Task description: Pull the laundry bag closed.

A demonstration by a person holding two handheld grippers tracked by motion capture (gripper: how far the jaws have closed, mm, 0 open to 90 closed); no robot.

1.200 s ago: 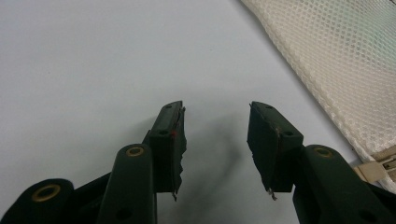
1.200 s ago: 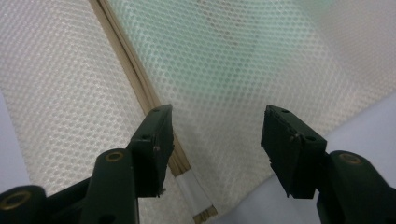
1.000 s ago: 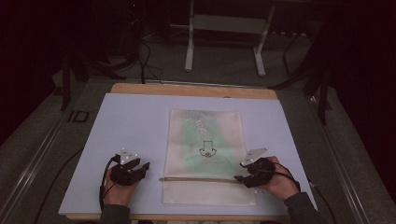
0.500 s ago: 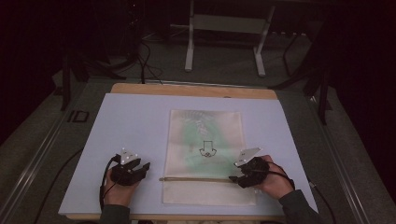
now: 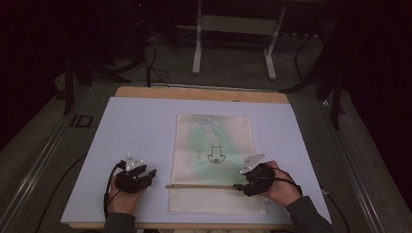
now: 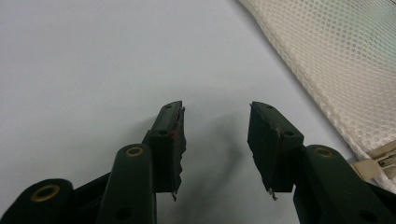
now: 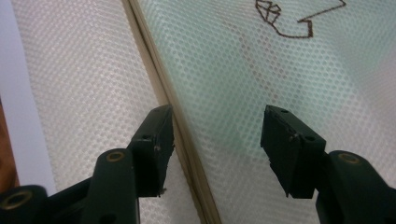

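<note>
The mesh bag (image 5: 214, 155) lies lengthwise away from the person, zipper (image 5: 201, 186) crosswise.

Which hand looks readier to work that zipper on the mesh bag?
Probably the right: the right gripper hangs open over the mesh bag, beside its zipper. The left gripper is open over bare table.

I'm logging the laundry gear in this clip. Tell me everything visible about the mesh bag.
The mesh bag is a flat, cream-white rectangle of honeycomb netting lying on the pale table cover. Something green shows through it, with a dark outline print. A tan zipper line crosses its near end, and a small pull tab sits at its left end. The right gripper, jaws open, is over the zipper's right end; the left gripper is open beside the bag.
</note>
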